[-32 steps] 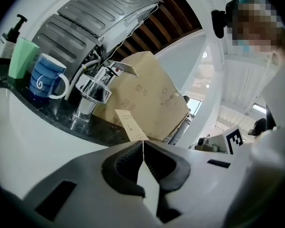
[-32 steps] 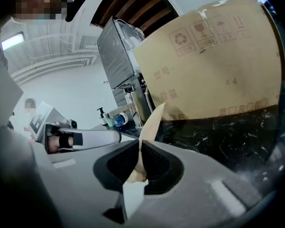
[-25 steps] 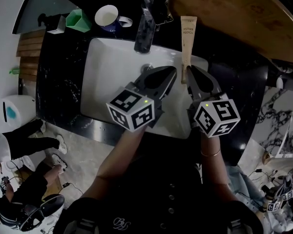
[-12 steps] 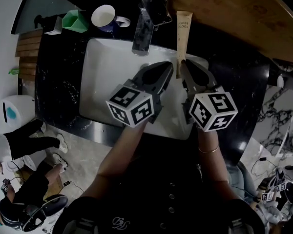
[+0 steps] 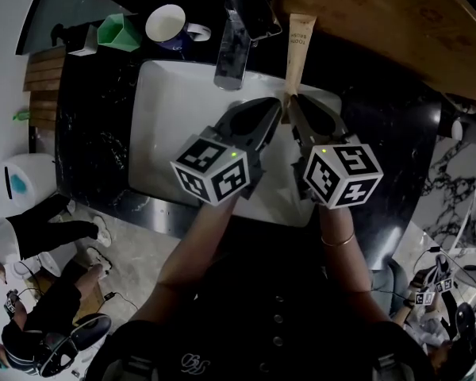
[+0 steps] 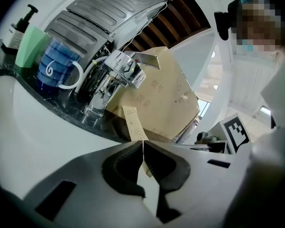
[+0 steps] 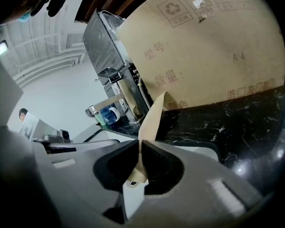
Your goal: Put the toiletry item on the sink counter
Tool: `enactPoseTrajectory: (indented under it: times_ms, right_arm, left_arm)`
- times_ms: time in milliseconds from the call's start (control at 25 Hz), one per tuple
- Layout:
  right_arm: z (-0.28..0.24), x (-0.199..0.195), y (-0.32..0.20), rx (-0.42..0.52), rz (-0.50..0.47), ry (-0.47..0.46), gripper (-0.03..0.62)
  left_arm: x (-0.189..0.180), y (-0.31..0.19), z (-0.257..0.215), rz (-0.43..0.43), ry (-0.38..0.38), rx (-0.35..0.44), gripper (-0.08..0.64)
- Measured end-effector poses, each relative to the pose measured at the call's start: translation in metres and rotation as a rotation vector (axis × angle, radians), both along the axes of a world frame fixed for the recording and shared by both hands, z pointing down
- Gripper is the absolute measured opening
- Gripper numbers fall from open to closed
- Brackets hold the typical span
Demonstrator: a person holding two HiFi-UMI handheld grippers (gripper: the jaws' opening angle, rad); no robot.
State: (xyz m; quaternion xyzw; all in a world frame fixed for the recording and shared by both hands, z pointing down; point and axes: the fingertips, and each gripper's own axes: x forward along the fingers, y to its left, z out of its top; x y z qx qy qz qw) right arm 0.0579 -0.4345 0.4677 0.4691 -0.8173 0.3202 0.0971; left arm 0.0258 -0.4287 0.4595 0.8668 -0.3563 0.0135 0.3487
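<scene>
Fingers of right gripper (image 5: 289,101) clamp tube (image 5: 299,42) (label unreadable); left gripper (image 5: 278,107) fingers together, empty.

Mock bathroom vanity set up in a laboratory or workshop room. A white rectangular basin (image 5: 174,125) is sunk in a black marble-patterned counter (image 5: 95,141). Behind the basin stand a chrome faucet (image 5: 232,50), a blue-and-white mug (image 5: 168,26), a green cup (image 5: 117,32) and a pump bottle (image 6: 18,25). Behind and right of the basin, a large cardboard box (image 5: 381,22) sits on the counter. In front of the basin, a grey floor (image 5: 135,252) carries loose cables (image 5: 115,300), a person in dark clothes (image 5: 44,228) and further marker cubes (image 5: 424,298)
</scene>
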Motion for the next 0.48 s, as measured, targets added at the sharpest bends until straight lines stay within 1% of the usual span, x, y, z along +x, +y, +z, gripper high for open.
enactPoseTrajectory:
  times_ms: [480]
  right_arm:
    - [0.0054,0.0049,0.0018,-0.030,0.058,-0.041,0.025]
  left_arm:
    - [-0.0002,0.0030,-0.0024,0.008,-0.002,0.002,0.015]
